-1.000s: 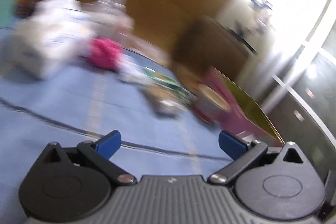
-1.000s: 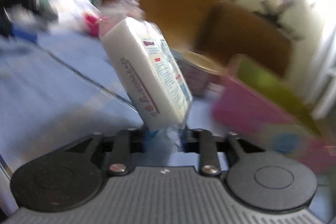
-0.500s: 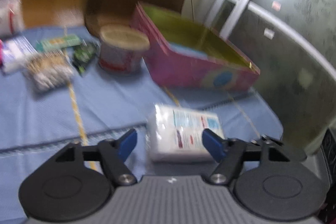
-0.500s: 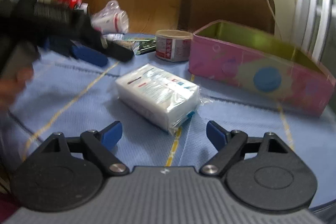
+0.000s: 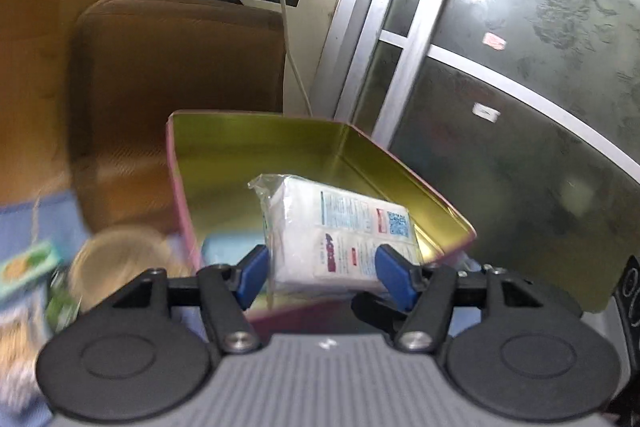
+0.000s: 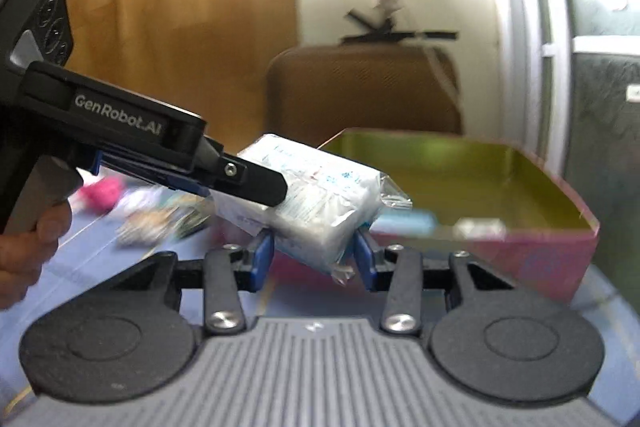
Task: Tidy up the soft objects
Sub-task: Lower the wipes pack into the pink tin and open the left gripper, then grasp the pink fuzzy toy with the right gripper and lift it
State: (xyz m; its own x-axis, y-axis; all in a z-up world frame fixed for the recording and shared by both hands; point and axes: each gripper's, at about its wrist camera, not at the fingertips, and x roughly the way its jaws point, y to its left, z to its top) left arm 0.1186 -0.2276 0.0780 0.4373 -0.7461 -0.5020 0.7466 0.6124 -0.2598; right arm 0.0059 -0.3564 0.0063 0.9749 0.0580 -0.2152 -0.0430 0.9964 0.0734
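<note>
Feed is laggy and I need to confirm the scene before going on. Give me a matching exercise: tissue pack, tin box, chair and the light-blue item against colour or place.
Things:
1. tissue pack
2. tin box
3. chair
4. light-blue item

Descriptions:
a. brown, behind the tin
b. pink outside, gold inside
c. lying inside the tin
d. white, lifted off the cloth

Pairs: 1-d, 2-b, 3-a, 4-c

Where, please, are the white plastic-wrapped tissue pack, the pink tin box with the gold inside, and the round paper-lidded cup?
Tissue pack [image 5: 340, 243], left wrist view, printed face.
Pink tin box [image 6: 560, 259], right wrist view, outer front wall.
Round cup [image 5: 120, 255], left wrist view, blurred lid.
</note>
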